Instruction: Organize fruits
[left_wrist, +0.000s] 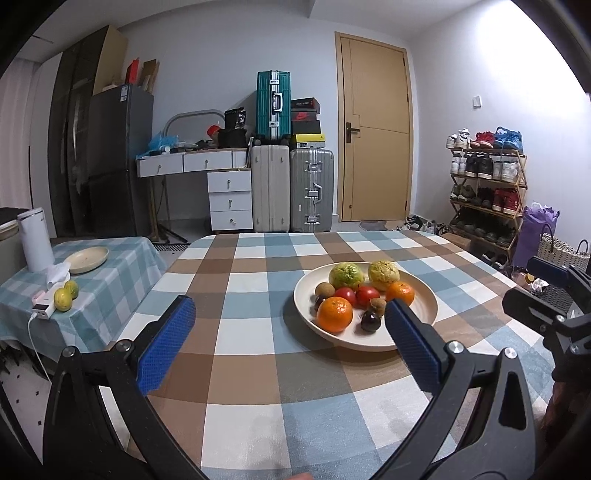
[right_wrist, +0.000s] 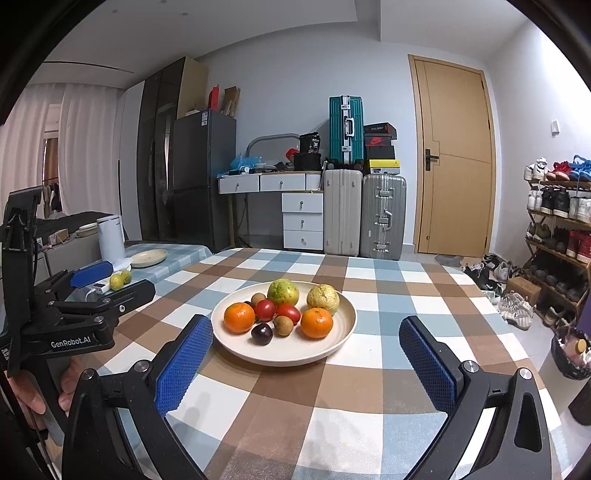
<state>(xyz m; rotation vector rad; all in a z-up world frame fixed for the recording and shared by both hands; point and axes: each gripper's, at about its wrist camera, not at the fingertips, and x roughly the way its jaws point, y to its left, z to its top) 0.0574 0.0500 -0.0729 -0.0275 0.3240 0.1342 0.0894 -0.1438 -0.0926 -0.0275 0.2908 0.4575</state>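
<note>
A cream plate sits mid-table and carries several fruits: two oranges, two green-yellow guavas, red tomatoes, a dark plum and small brown fruits. My left gripper is open just left of the plate, its right finger overlapping the plate's near rim. My right gripper is open in front of the plate, nothing between its fingers. The left gripper's body shows at the left of the right wrist view, held by a hand.
A lower side table to the left has a second empty cream plate, two yellow-green fruits, a white kettle and a power bank. Suitcases, drawers, a door and a shoe rack stand behind.
</note>
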